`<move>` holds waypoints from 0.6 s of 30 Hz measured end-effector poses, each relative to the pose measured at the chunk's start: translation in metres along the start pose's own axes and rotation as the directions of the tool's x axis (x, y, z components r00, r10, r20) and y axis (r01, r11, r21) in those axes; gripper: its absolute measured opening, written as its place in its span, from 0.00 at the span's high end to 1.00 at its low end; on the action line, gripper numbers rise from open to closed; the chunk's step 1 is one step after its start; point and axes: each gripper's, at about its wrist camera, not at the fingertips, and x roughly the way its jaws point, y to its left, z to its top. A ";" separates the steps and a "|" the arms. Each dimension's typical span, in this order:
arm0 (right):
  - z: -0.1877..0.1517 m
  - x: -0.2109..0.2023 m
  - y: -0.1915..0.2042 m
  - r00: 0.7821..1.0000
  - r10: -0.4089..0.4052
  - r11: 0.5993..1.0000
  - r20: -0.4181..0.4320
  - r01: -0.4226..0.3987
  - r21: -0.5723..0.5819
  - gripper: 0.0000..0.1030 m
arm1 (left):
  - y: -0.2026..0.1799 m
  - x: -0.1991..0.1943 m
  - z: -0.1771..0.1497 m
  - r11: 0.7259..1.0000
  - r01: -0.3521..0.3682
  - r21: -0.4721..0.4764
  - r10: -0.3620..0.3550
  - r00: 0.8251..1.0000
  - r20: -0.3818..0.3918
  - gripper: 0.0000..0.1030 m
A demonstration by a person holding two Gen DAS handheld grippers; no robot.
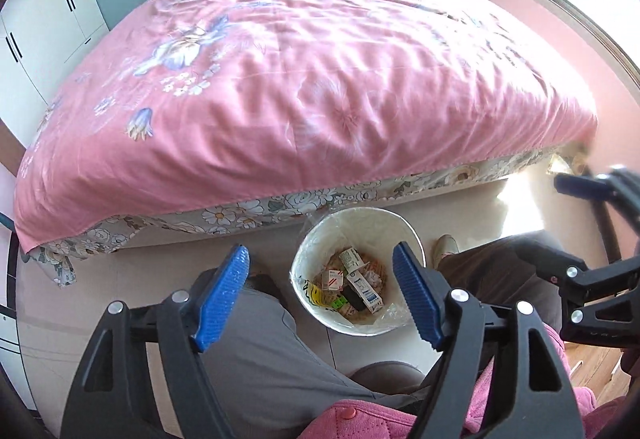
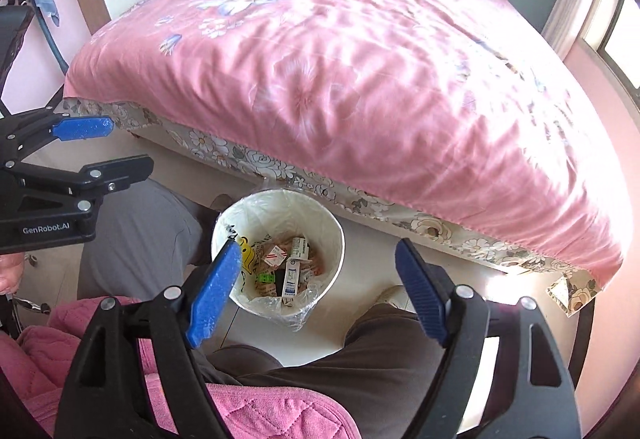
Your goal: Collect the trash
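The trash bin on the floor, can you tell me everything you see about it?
The trash bin is a round white bucket, standing upright on the pale floor close to the foot of the bed. A clear, crinkly plastic bag lines it and folds over the rim. Its bottom holds small cardboard boxes and wrappers, white, red, green and yellow. Nothing grips it; both hand-held grippers are open above it.

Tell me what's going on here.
A person sits at the foot of a bed with a pink quilt, holding a gripper in each hand. The left gripper and right gripper are both open and empty, held above a white trash bin on the floor between the person's legs. The bin has a clear liner and holds small boxes and wrappers.
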 end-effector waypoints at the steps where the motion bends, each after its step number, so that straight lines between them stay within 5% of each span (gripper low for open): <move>1: 0.000 -0.009 0.001 1.000 -0.017 1.000 0.023 0.017 0.010 0.21 | 0.001 -0.008 -0.001 1.000 -0.017 -0.003 0.017 1.000 0.024 0.22; 5: -0.004 -0.039 0.004 0.989 -0.090 0.995 0.119 0.084 0.056 0.19 | 0.000 -0.035 -0.005 0.997 -0.071 0.005 0.070 0.992 0.102 0.13; 18: -0.023 -0.088 0.017 0.938 -0.250 0.966 0.239 0.224 0.128 0.15 | 0.003 -0.074 -0.019 0.990 -0.130 -0.056 0.138 0.975 0.174 0.09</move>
